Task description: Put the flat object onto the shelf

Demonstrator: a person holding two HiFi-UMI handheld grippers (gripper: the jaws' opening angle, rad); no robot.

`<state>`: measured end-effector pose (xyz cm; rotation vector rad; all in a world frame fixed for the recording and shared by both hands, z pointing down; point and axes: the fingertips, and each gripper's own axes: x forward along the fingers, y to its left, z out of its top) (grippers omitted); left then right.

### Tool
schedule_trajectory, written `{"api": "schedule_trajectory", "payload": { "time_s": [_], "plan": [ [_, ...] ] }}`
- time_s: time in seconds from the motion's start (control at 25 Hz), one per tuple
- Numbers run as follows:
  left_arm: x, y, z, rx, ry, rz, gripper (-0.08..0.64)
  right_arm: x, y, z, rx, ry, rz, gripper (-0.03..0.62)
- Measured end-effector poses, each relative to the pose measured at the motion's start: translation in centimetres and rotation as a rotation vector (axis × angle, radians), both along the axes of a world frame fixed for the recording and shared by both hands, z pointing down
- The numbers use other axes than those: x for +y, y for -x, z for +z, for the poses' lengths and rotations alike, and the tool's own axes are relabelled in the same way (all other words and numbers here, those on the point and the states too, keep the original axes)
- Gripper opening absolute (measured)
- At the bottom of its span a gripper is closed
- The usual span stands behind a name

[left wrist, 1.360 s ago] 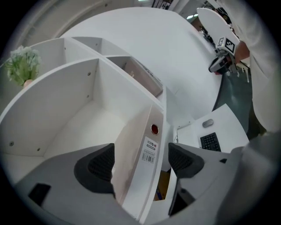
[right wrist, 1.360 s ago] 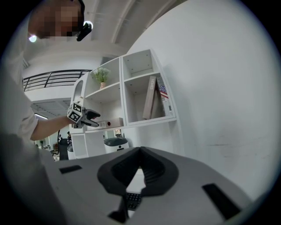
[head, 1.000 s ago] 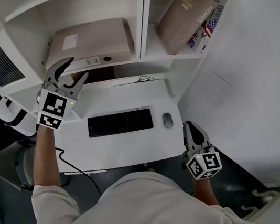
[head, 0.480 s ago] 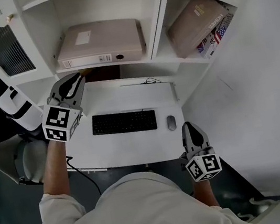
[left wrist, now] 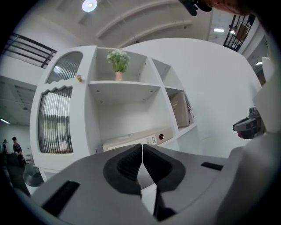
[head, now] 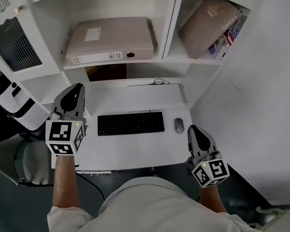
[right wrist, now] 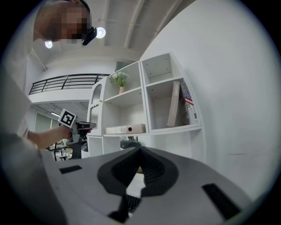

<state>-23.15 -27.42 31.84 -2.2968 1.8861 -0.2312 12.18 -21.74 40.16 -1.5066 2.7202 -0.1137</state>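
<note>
Jaws of your left gripper [head: 74, 91] meet tip to tip with nothing between them; they have just been closing. Jaws of your right gripper [head: 198, 130] are likewise pressed together and hold nothing.

Flat object: 1 beige binder [head: 110, 40] lies flat in the left compartment of the white shelf unit [head: 172, 14], its labelled spine and ring hole facing outward. Neither of your 2 grippers touches it.

Your left gripper hangs below and to the left of the binder, over the left end of the desk [head: 140, 152], pointing toward the unit. Your right gripper is at the desk's front right corner, well apart from the binder, also pointing toward the unit.

Right compartment: 1 beige box [head: 207, 18] leans tilted, with flag-patterned items just beside it.

Desk surface: 1 black keyboard [head: 130, 123] lies near the middle, with 1 grey mouse [head: 179, 125] just to its right, not touching it.

In the left gripper view, 1 potted plant [left wrist: 117, 61] stands on the shelf above the binder's compartment.
</note>
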Motion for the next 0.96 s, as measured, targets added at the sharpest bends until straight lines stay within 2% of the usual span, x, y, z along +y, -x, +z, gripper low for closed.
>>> {"api": "schedule_trajectory", "payload": {
  "time_s": [0.16, 0.44, 0.96],
  "plan": [
    [1.6, 0.9, 0.8, 0.042, 0.007, -0.035, 0.005, 0.6, 0.9, 0.0, 0.007, 0.002, -0.017, 0.003],
    [4.2, 1.8, 3.3, 0.093, 0.042, -0.049, 0.003, 1.9, 2.4, -0.1, 0.018, 0.002, -0.036, 0.003],
    [8.0, 3.0, 4.9, 0.110, 0.070, -0.047, 0.003, 4.4, 4.5, -0.1, 0.027, -0.003, -0.058, 0.003]
  ]
}}
